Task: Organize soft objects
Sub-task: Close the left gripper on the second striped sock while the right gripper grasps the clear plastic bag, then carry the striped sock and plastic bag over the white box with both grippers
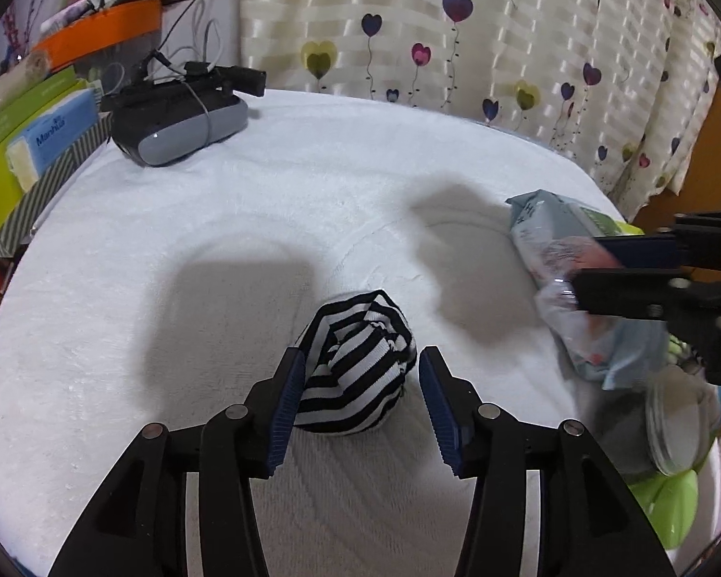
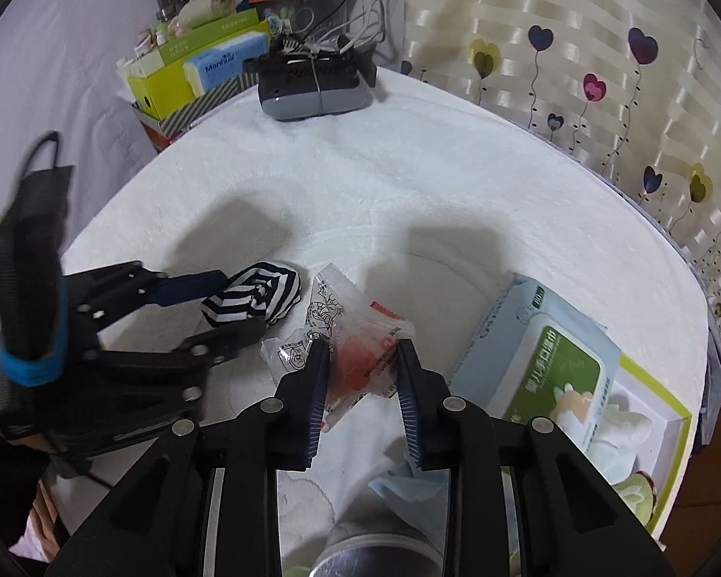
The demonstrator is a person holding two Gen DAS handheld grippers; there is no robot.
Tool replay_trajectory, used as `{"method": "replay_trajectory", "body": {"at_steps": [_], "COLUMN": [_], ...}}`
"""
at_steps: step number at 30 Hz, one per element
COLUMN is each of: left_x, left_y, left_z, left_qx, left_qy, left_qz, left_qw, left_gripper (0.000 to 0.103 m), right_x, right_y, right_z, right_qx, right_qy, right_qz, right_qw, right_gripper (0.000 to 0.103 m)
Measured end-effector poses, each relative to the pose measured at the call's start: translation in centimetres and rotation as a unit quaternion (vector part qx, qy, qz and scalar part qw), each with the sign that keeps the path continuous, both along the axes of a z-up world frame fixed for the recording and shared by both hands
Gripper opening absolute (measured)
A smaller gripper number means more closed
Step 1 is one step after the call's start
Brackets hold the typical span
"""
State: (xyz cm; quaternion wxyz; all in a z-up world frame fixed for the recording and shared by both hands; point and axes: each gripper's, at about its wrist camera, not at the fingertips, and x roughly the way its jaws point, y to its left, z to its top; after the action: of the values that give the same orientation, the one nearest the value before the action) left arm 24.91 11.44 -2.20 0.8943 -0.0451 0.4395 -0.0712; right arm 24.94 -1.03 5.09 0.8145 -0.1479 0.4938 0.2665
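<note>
Both grippers tilt down over the white table (image 1: 216, 240). Left gripper (image 1: 360, 384) stands wide around the striped sock (image 1: 355, 360), not squeezing. Right gripper (image 2: 363, 370) pinches a clear packet (image 2: 360, 336).

Heart-print curtain (image 1: 456, 48) behind white-covered table (image 1: 312, 182)

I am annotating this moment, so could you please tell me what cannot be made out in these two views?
- Left wrist view: the clear packet held by the right gripper is motion-blurred; its print is unreadable.
- Left wrist view: the striped sock ball hides its own contact with the right-hand pad.
- Right wrist view: the metal-lidded jar is cut off by the bottom edge.
- Right wrist view: the wipes pack hides most of the green-rimmed box.
</note>
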Motion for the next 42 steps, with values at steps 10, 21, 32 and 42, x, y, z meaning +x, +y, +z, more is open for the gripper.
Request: {"method": "replay_trajectory", "body": {"at_steps": [10, 21, 32, 42], "left_x": [-0.7, -6.2, -14.1, -15.4], "left_y": [-0.4, -0.8, -3.4, -9.3], "left_z": [0.2, 4.3, 7.5, 10.8], "left_qx": [0.016, -0.014, -0.041, -0.048], "left_qy": [-0.013, -0.064, -0.107, -0.145], "left_qz": [0.008, 0.022, 0.005, -0.05], "left_qw": [0.9998, 0.9976, 0.9934, 0.987], "left_gripper": [0.014, 0.013, 0.013, 0.013], "right_x": [-1.6, -5.4, -12.3, -14.1], "right_y": [-0.7, -1.3, -4.4, -11.0], "right_z": [1.2, 3.3, 4.6, 6.8], "right_qx": [0.022, 0.056, 0.095, 0.123], "right_qy": [-0.02, -0.049, -0.072, -0.115], "right_qz": [-0.001, 0.01, 0.013, -0.052], "right_qw": [1.0, 0.997, 0.993, 0.984], "right_gripper": [0.029, 0.029, 0.029, 0.029]}}
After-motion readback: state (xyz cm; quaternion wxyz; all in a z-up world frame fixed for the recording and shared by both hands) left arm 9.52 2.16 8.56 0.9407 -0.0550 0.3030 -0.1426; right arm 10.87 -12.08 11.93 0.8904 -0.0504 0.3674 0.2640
